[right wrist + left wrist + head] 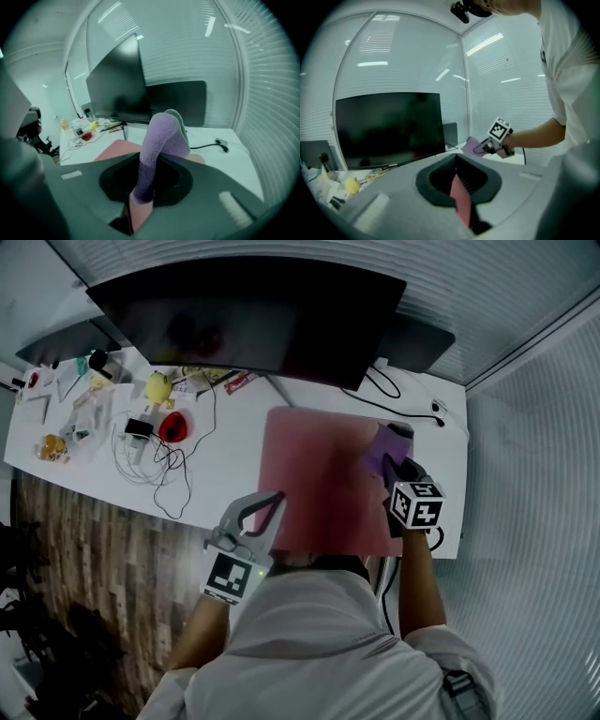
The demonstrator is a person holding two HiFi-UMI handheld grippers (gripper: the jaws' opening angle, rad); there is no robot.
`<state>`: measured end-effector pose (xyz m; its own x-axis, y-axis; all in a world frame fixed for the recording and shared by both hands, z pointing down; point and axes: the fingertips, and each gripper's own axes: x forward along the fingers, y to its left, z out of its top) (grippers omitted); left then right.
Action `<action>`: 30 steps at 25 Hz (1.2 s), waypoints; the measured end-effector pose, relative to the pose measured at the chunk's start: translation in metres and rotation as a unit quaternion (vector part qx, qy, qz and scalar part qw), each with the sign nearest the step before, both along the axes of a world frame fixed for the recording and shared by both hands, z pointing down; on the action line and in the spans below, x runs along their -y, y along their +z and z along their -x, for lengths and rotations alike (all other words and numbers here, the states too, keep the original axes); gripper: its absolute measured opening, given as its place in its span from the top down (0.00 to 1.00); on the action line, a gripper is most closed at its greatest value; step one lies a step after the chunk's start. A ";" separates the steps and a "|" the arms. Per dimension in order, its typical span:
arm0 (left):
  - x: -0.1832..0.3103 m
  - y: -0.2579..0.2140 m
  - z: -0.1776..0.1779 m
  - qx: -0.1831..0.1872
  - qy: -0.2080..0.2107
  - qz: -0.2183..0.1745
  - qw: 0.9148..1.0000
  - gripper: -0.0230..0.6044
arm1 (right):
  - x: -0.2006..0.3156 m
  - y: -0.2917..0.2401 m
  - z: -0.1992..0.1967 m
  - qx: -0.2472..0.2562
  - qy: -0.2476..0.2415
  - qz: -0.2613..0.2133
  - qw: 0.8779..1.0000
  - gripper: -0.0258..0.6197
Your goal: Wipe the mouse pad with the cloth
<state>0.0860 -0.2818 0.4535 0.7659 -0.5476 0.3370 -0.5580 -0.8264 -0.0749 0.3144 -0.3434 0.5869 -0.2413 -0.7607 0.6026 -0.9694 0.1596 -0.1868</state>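
Note:
A pink mouse pad (pixel 323 479) lies on the white desk (pixel 225 451) in front of the monitor. My right gripper (pixel 397 468) is over the pad's right side, shut on a purple cloth (pixel 382 448) that rests on the pad. In the right gripper view the cloth (pixel 161 138) rises from between the jaws (pixel 140 206), with the pad (pixel 117 149) beyond. My left gripper (pixel 272 505) is at the pad's near left edge. In its own view a pink strip of the pad (pixel 463 206) sits between the closed jaws (pixel 460 190).
A large dark monitor (pixel 253 320) stands behind the pad, a second screen (pixel 419 341) to its right. Clutter fills the desk's left: a yellow toy (pixel 157 387), a red object (pixel 172 426), tangled cables (pixel 155 465). A black cable (pixel 420 407) runs at the back right.

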 end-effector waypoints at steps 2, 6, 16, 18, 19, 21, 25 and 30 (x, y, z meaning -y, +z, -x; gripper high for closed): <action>0.000 -0.001 0.031 -0.003 -0.009 0.000 1.000 0.96 | 0.005 -0.012 0.064 0.020 -0.045 -0.006 0.999 0.87; 0.002 0.000 0.103 -0.011 -0.037 0.007 0.999 0.96 | 0.010 -0.015 0.198 0.044 -0.141 -0.002 0.989 0.87; 0.008 0.006 0.229 -0.018 -0.105 0.018 0.994 0.96 | 0.041 0.073 0.350 0.023 -0.212 0.082 0.974 0.87; 0.006 0.005 0.226 -0.019 -0.105 0.018 0.994 0.96 | 0.036 0.095 0.331 0.011 -0.193 0.112 0.975 0.87; 0.004 0.006 0.221 -0.020 -0.103 0.019 0.994 0.96 | 0.033 0.100 0.320 0.013 -0.182 0.119 0.976 0.87; 0.001 0.007 0.207 -0.020 -0.100 0.021 0.995 0.96 | 0.026 0.104 0.295 0.021 -0.162 0.123 0.979 0.87; -0.007 0.002 0.161 -0.026 -0.097 0.019 0.995 0.96 | 0.011 0.109 0.242 0.032 -0.142 0.124 0.982 0.87; -0.025 0.000 0.094 -0.026 -0.091 0.024 0.995 0.96 | -0.010 0.119 0.165 0.050 -0.118 0.133 0.983 0.87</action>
